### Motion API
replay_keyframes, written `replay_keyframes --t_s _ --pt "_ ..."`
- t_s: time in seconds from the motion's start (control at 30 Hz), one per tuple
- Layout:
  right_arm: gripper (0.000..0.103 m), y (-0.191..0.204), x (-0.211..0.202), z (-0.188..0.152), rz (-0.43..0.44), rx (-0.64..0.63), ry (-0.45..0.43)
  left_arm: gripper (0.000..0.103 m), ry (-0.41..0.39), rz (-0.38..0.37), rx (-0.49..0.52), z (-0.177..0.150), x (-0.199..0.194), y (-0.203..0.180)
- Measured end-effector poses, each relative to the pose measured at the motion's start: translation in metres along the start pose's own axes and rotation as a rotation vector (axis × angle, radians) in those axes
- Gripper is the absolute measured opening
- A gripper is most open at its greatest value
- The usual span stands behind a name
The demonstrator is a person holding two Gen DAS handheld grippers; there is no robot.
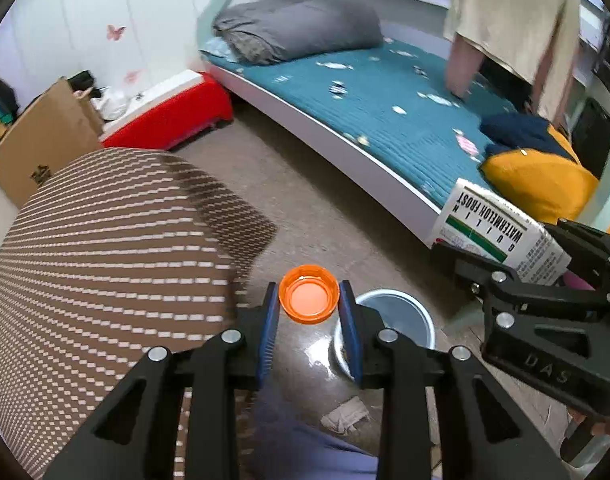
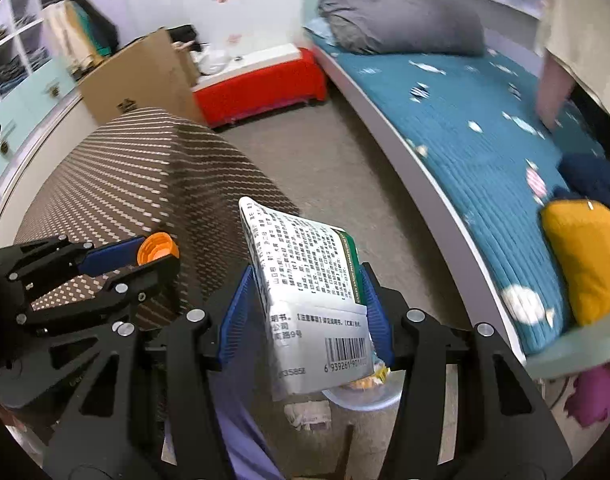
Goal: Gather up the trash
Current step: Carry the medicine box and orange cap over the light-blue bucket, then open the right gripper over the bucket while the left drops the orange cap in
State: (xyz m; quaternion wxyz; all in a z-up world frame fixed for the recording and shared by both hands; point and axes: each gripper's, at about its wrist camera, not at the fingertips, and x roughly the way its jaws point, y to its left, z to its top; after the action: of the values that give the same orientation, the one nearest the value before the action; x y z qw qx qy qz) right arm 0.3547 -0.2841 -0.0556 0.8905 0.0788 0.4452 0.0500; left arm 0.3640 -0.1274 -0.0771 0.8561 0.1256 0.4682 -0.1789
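Left gripper (image 1: 309, 300): jaws narrow, clamped on an orange bottle cap (image 1: 309, 299) held above the floor, just left of a small bin (image 1: 401, 316). Right gripper (image 2: 305, 308): jaws about half open, gripping a white Watermelon Frost medicine box (image 2: 305, 284) over the bin.

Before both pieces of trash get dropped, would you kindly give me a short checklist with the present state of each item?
1. Orange cap held between the left gripper pads: ok.
2. White box held in the right gripper: ok.
3. Bin in view below the grippers: ok.
4. Cap directly above the bin opening: not ok, it sits left of it.
5. Box directly above the bin: cannot tell.
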Motion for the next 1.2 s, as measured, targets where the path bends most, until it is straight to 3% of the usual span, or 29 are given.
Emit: replay_keyframes --t_s 0.53,0.6,0.63,1.0,1.07,1.1,1.2 --pt "0.052 -0.094 0.003 -0.061 -0.119 0.208 0.089 0.030 0.135 -0.126 0.116 -0.016 0.058 -0.089" --pt "0.052 -0.101 0.005 -0.069 -0.130 0.227 0.105 0.044 0.165 -0.139 0.147 -0.021 0.067 -0.098" --pt "0.052 -0.105 0.006 -0.073 -0.129 0.242 0.112 0.062 0.171 -0.125 0.152 -0.022 0.071 -0.100" --pt "0.054 -0.111 0.023 -0.086 -0.134 0.272 0.173 0.064 0.213 -0.102 0.109 -0.036 0.085 -0.087" --pt "0.061 -0.108 0.027 -0.084 -0.128 0.265 0.176 0.064 0.216 -0.090 0.094 -0.038 0.085 -0.080" --pt "0.072 -0.105 0.030 -0.083 -0.126 0.262 0.184 0.064 0.216 -0.079 0.089 -0.038 0.084 -0.077" --pt "0.076 -0.100 0.034 -0.081 -0.135 0.259 0.182 0.064 0.216 -0.069 0.075 -0.039 0.083 -0.070"
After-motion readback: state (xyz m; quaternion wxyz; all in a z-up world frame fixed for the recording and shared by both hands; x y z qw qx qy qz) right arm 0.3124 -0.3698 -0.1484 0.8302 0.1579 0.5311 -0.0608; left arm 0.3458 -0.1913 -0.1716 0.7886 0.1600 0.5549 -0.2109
